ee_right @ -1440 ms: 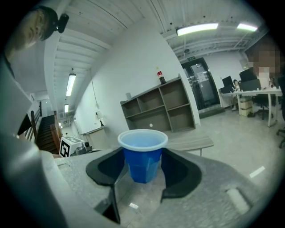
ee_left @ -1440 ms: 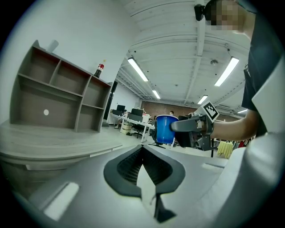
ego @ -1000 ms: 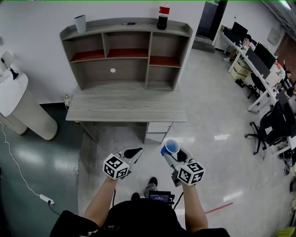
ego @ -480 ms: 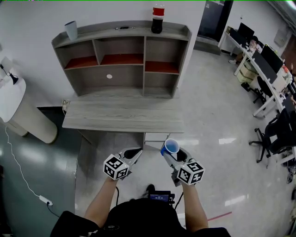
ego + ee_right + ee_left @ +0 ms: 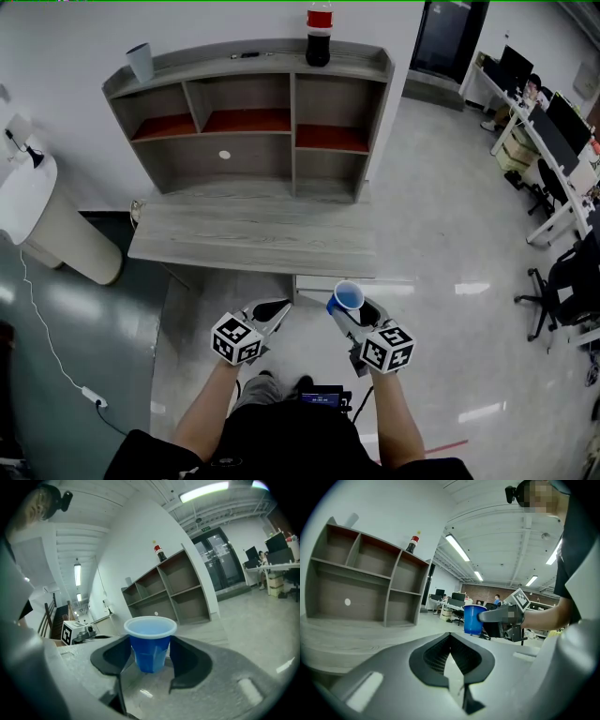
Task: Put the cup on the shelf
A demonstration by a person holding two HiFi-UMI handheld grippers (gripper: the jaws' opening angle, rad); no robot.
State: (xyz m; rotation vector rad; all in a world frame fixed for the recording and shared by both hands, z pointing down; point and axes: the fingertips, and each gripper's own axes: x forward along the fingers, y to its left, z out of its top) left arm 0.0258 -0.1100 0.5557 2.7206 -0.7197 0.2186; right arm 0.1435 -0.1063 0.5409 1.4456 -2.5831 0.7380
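Right gripper (image 5: 345, 317) fingers gripping upright blue plastic cup (image 5: 348, 298), at 6 o'clock from grey wooden counter (image 5: 253, 246). Left gripper (image 5: 274, 308) fingers pressing together, empty. Grey wooden shelf unit (image 5: 248, 131) looming closer at 12 o'clock: approach advancing.

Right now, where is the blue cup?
In the head view it is at lower centre-right: the blue cup is held upright between the jaws of the right gripper, just in front of the desk.

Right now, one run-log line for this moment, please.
right gripper: shut on blue cup | left gripper: shut, empty | shelf: not reached
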